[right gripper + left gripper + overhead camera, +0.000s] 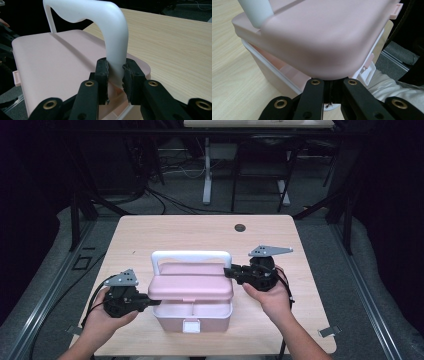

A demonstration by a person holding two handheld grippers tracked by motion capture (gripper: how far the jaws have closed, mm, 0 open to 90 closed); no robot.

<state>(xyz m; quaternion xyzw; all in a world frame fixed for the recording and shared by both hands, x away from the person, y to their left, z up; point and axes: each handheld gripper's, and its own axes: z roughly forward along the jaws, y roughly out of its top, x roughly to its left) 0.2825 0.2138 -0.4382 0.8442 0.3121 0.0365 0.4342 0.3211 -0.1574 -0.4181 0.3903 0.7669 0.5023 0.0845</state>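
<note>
pink box (192,309), lid (191,285) raised, white handle (191,256) upright; right gripper (231,271) fingers clamp handle, left gripper (153,302) fingers clamp lid.

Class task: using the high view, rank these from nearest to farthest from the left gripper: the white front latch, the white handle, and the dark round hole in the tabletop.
1. White front latch: on the box's near wall, just right of the left gripper.
2. White handle: above the pink lid, farther back and right.
3. Dark round hole: near the table's far edge, farthest.
</note>
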